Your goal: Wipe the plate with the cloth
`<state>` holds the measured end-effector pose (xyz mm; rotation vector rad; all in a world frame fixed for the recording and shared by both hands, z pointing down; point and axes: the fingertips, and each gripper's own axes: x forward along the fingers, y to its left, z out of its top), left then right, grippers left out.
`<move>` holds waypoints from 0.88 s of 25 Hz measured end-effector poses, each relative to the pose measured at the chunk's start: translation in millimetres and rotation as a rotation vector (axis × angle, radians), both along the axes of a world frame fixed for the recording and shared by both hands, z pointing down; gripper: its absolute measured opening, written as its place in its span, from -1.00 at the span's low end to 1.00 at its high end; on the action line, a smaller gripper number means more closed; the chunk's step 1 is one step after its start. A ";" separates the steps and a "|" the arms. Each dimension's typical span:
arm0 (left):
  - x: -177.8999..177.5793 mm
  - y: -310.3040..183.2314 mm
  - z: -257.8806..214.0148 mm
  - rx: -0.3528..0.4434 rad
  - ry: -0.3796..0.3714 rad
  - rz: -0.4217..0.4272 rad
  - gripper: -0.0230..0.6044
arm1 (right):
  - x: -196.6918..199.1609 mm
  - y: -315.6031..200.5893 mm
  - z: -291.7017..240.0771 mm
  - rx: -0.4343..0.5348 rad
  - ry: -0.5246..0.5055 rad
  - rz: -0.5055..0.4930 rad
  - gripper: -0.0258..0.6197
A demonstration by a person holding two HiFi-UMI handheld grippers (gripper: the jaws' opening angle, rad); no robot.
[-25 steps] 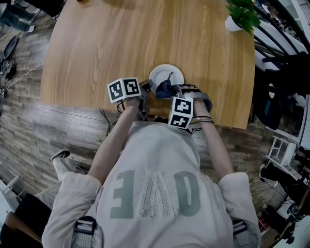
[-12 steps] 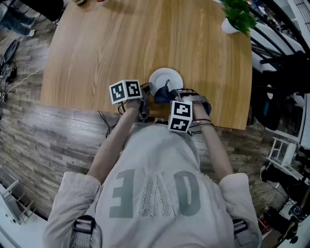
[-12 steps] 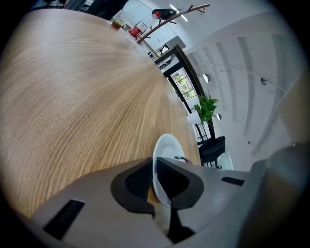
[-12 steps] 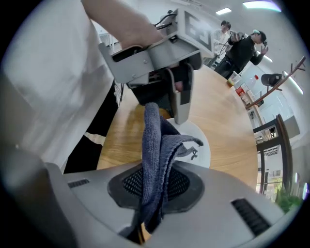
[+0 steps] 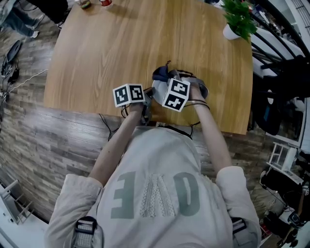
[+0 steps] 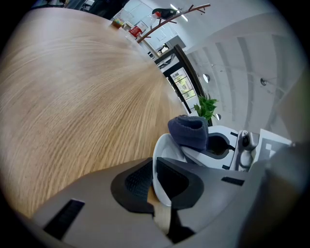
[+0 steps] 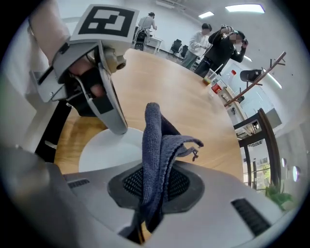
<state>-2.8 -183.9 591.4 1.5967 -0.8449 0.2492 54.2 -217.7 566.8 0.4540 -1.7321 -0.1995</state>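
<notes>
The white plate (image 6: 166, 145) lies near the wooden table's front edge, and my left gripper (image 6: 154, 181) is shut on its near rim. My right gripper (image 7: 152, 189) is shut on a dark blue cloth (image 7: 157, 155) that sticks up from its jaws. The cloth hangs over the plate (image 7: 104, 150) at its far side. In the head view the cloth (image 5: 161, 73) shows beyond the right gripper (image 5: 167, 78), whose marker cube hides most of the plate. The left gripper (image 5: 147, 95) sits just left of it.
A potted plant (image 5: 237, 19) stands at the table's far right corner. Small bottles and cups (image 5: 94, 3) sit at the far left edge. The table's front edge (image 5: 121, 112) runs just below the grippers. People (image 7: 213, 41) stand beyond the table.
My right gripper has carried the cloth across the plate, away from me toward its far rim. The left gripper has kept its hold on the plate's rim.
</notes>
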 end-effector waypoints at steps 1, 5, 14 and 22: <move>0.0 0.0 0.0 0.000 0.000 0.001 -0.83 | 0.8 -2.8 2.1 0.010 0.015 -0.003 -0.74; 1.4 0.1 -0.1 0.001 0.003 0.006 -0.83 | 1.0 -4.9 12.6 0.022 0.047 -0.016 -0.74; 0.4 0.0 -1.2 -0.001 0.004 0.006 -0.82 | -4.2 22.1 21.7 -0.045 0.047 -0.062 -0.74; -1.4 -0.3 -0.8 -0.001 0.001 0.004 -0.82 | -11.0 78.8 21.3 -0.117 0.022 -0.127 -0.74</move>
